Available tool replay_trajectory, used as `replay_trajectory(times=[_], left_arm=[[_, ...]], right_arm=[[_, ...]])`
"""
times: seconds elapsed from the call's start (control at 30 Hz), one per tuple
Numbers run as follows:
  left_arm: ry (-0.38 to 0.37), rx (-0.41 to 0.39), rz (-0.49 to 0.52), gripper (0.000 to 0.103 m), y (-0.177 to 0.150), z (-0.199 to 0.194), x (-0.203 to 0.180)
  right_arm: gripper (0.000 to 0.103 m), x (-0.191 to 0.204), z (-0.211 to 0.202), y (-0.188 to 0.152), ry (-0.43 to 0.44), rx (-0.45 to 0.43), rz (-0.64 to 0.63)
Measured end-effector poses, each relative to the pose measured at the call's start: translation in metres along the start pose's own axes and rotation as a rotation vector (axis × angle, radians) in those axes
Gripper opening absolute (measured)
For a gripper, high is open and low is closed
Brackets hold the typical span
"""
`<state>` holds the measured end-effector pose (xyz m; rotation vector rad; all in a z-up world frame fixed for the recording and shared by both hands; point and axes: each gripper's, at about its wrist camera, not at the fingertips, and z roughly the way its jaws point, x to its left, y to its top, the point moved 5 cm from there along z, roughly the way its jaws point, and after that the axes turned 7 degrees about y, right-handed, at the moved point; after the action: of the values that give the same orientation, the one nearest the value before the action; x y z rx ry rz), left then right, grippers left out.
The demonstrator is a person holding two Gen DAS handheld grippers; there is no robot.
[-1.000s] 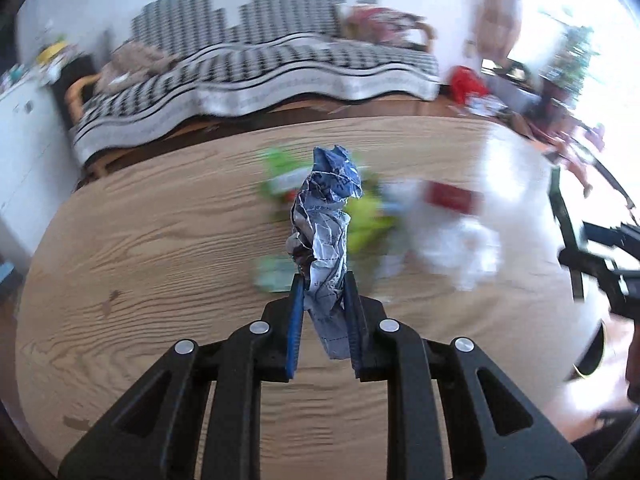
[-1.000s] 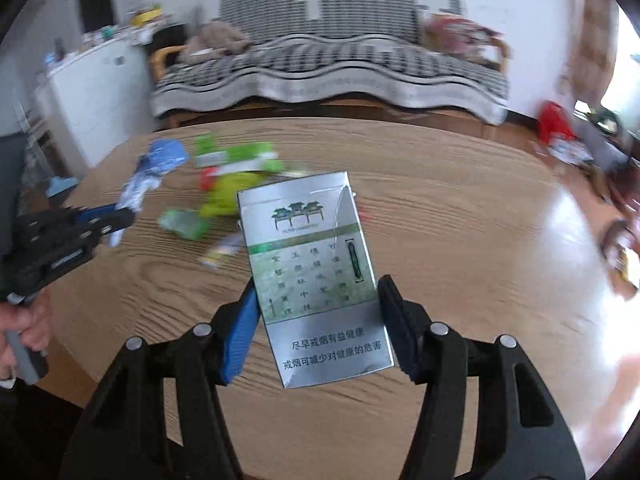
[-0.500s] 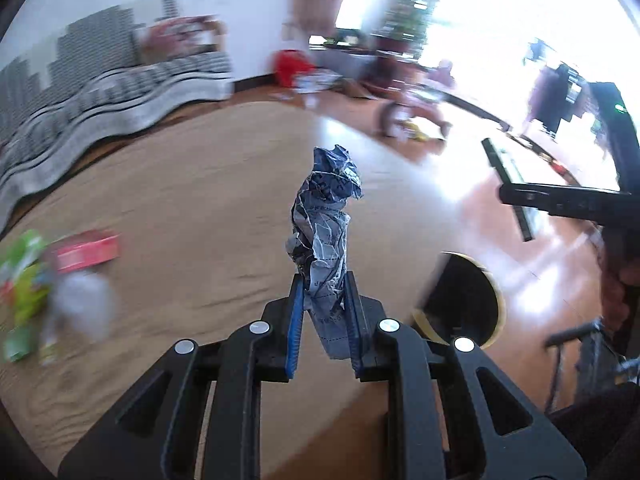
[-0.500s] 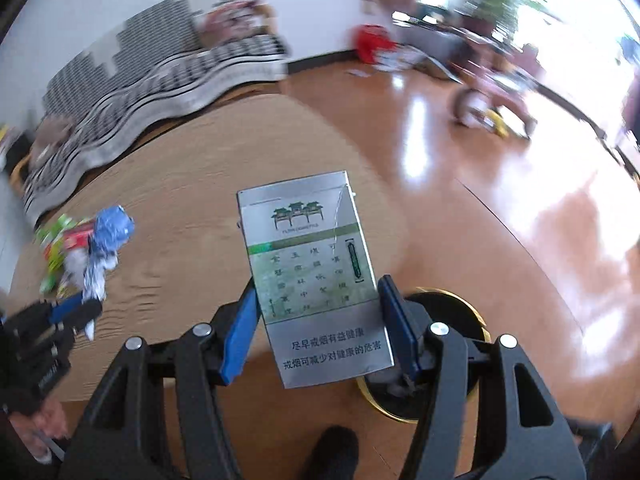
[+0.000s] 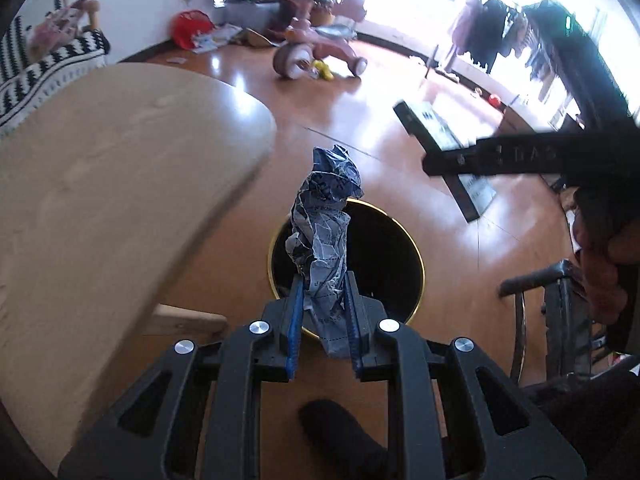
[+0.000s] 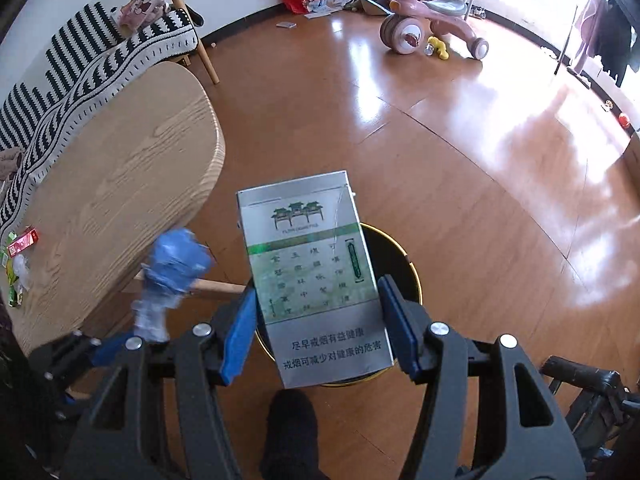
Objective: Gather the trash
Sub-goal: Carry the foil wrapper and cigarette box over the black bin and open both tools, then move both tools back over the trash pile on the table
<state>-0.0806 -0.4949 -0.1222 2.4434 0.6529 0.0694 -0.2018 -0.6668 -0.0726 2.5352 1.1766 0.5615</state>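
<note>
A black-and-white striped sofa [image 6: 92,56] lines the white wall at far left. Beside it stands one oval light-wood table [image 6: 120,168] with a small cluster of leftover wrappers [image 6: 18,264] at its left edge. Glossy brown wood flooring [image 6: 460,160] spreads rightward to one pink child's tricycle [image 6: 432,20] near the bright windows. One round black gold-rimmed bin [image 5: 384,256] sits on the floor just off the table's end. The left gripper [image 5: 322,316] pinches one crumpled blue-grey paper wad [image 5: 326,216] above the bin. The right gripper [image 6: 316,320] clamps one flat silver-and-green cigarette pack [image 6: 316,276] over the same bin.
</note>
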Motion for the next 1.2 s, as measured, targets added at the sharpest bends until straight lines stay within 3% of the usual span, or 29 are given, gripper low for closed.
replay_trajectory(times=[0.47, 0.5, 0.53, 0.57, 0.6, 0.83, 0.93, 1.07, 1.2], left_arm=[[-0.039, 0.026, -0.007, 0.02, 0.01, 0.032, -0.018], [-0.041, 0.022, -0.01, 0.03, 0.011, 0.033, -0.019], [-0.043, 0.025, -0.01, 0.059, 0.011, 0.034, -0.021], [-0.051, 0.024, -0.016, 0.07, 0.011, 0.035, -0.022], [-0.057, 0.007, -0.022, 0.074, 0.012, 0.034, -0.023], [-0.038, -0.003, -0.014, 0.075, 0.012, 0.024, -0.019], [-0.004, -0.014, -0.021, 0.089, 0.012, 0.008, -0.005], [0.058, -0.061, -0.051, 0.092, 0.01, -0.034, 0.032], [0.145, -0.107, -0.134, 0.093, -0.001, -0.087, 0.09]], right_arm=[[0.059, 0.001, 0.003, 0.0, -0.003, -0.003, 0.019], [0.062, -0.002, 0.003, 0.0, -0.011, -0.004, 0.022], [0.071, -0.004, 0.004, 0.0, -0.032, -0.003, 0.03], [0.074, -0.004, 0.003, 0.0, -0.042, -0.004, 0.036], [0.074, -0.005, 0.002, 0.0, -0.041, -0.012, 0.042], [0.074, 0.005, 0.001, 0.002, -0.054, -0.033, 0.022], [0.074, 0.021, 0.001, 0.007, -0.054, -0.044, -0.014], [0.079, 0.06, -0.005, 0.015, -0.049, -0.095, -0.094], [0.079, 0.128, -0.012, 0.018, 0.036, -0.145, -0.177]])
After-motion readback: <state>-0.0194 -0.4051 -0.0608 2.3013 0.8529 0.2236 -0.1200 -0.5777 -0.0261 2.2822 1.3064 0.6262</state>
